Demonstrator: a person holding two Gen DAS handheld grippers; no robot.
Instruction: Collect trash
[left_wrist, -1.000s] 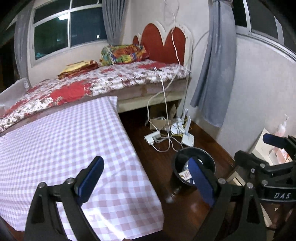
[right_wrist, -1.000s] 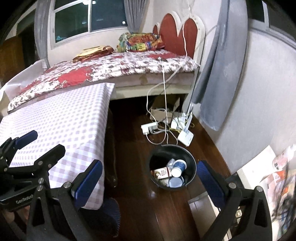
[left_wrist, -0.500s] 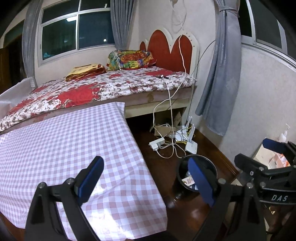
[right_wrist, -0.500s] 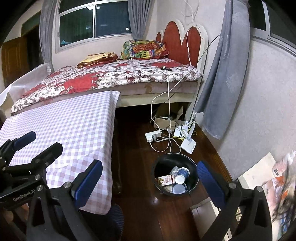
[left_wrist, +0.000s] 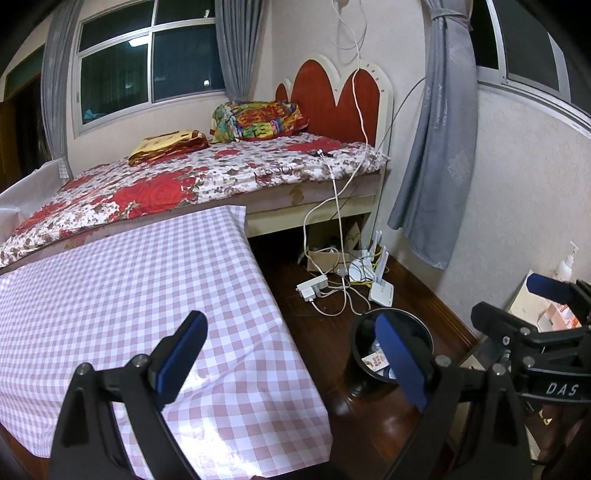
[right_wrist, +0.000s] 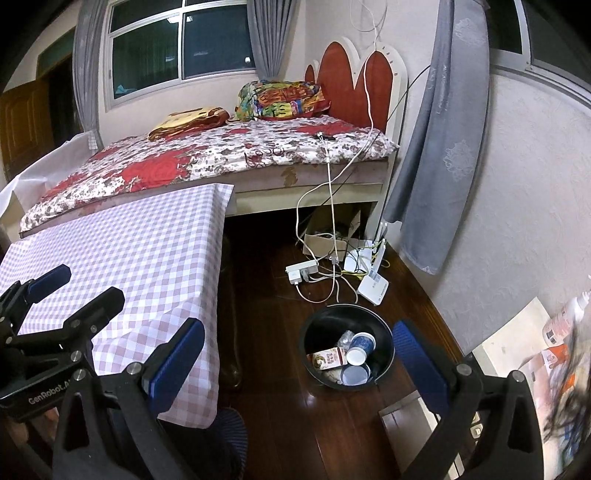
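Both tongs stand wide and empty: left gripper (left_wrist: 291, 354), right gripper (right_wrist: 299, 363). Black bin (right_wrist: 347, 347) already holds a paper cup (right_wrist: 360, 349) and a carton (right_wrist: 328, 360). These look light and crushable, so grip mid-body, gently.

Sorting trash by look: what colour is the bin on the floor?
Black; the trash bin shows best in the right wrist view.

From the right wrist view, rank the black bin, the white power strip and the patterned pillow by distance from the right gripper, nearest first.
1. Black bin: on the floor just ahead of the right gripper, between its open fingers.
2. White power strip: farther along the floor, near the bed's foot.
3. Patterned pillow: on the bed by the headboard.
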